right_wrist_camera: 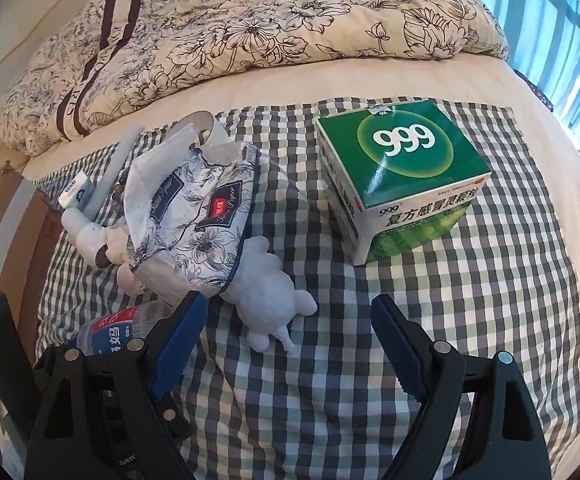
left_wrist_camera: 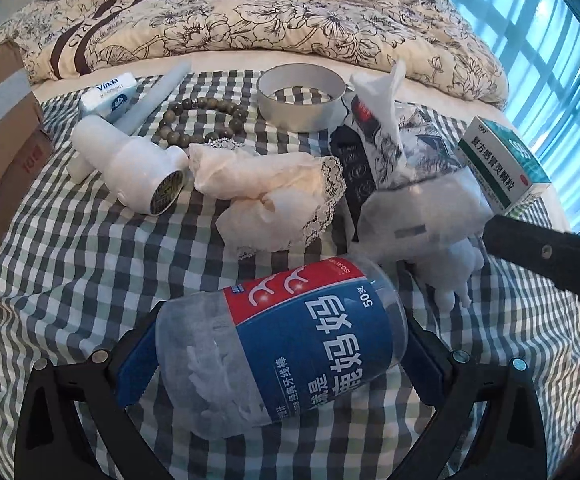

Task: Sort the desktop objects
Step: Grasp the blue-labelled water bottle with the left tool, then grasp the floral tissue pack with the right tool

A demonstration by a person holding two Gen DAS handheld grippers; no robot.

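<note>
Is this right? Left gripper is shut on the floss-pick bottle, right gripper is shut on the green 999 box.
Half right. The left gripper does clamp the floss-pick bottle. But the right wrist view shows the right gripper open and empty, with the green 999 box standing on the checked cloth ahead of it, untouched.

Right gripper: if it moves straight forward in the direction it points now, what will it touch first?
The right gripper is open and holds nothing. Straight ahead lies mostly bare checked cloth. The white plush toy lies just left of that line, the green 999 medicine box further on, slightly right. Probably cloth first, though depth is uncertain.
</note>
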